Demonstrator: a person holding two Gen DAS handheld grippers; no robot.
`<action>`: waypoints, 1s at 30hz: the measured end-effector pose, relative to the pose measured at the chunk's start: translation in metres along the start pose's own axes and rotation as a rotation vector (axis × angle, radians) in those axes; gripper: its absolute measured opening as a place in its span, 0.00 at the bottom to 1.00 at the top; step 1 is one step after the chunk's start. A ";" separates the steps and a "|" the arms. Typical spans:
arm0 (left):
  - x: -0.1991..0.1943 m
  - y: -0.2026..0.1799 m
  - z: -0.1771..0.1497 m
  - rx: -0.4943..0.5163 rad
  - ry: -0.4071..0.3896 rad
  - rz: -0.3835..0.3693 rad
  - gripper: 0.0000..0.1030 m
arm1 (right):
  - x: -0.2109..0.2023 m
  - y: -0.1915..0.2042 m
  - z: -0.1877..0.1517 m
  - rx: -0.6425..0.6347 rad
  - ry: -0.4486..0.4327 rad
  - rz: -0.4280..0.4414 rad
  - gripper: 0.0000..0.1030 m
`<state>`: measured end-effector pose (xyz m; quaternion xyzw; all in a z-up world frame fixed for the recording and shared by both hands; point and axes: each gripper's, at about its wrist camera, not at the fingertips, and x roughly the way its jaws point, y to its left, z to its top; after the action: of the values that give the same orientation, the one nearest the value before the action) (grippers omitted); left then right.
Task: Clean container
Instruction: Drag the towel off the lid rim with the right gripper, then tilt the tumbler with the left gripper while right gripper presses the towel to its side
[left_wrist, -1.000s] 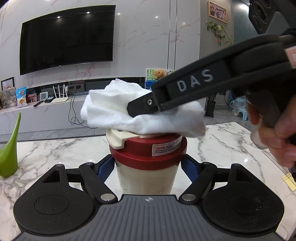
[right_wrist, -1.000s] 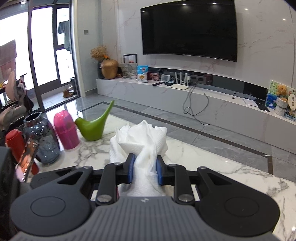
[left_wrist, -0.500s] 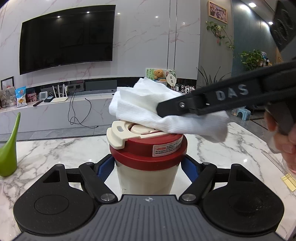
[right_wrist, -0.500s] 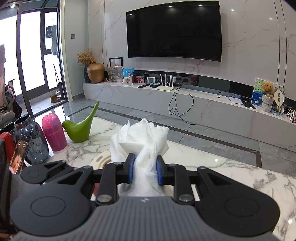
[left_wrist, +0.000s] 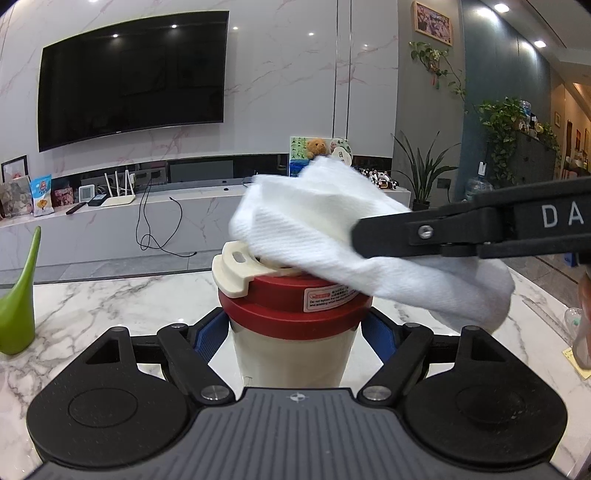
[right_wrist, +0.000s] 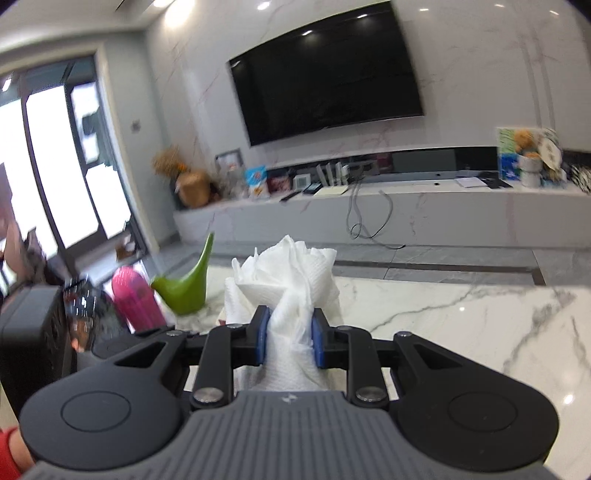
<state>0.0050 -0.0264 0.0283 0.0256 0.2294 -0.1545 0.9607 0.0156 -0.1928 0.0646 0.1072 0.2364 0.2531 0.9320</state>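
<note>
A cream container (left_wrist: 291, 360) with a red lid (left_wrist: 291, 308) and a cream flip cap (left_wrist: 236, 271) stands upright on the marble table. My left gripper (left_wrist: 295, 332) is shut on the container's body below the lid. My right gripper (right_wrist: 289, 341) is shut on a crumpled white paper towel (right_wrist: 286, 284). In the left wrist view the right gripper's fingers (left_wrist: 424, 236) come in from the right and the towel (left_wrist: 347, 236) rests on the right part of the lid top, hanging off its right edge.
A green watering can (left_wrist: 18, 306) stands on the table (left_wrist: 110, 306) at the left; it also shows in the right wrist view (right_wrist: 188, 288) beside a pink bottle (right_wrist: 135, 302). A TV wall and low console lie beyond the table edge.
The right gripper has drawn the towel to the right across the lid, uncovering the flip cap on the left. The left gripper and container have stayed still.
</note>
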 end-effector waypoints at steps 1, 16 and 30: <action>0.000 0.000 0.000 -0.002 0.000 0.000 0.75 | -0.001 -0.003 -0.002 0.020 -0.016 -0.012 0.25; 0.000 0.002 0.000 -0.009 -0.013 0.005 0.76 | 0.013 -0.031 -0.008 0.218 -0.074 -0.024 0.25; -0.006 0.008 -0.001 -0.023 -0.013 0.004 0.77 | 0.015 -0.042 -0.027 0.298 -0.018 -0.043 0.25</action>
<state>0.0022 -0.0175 0.0295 0.0139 0.2248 -0.1501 0.9627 0.0309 -0.2189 0.0217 0.2416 0.2652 0.1942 0.9130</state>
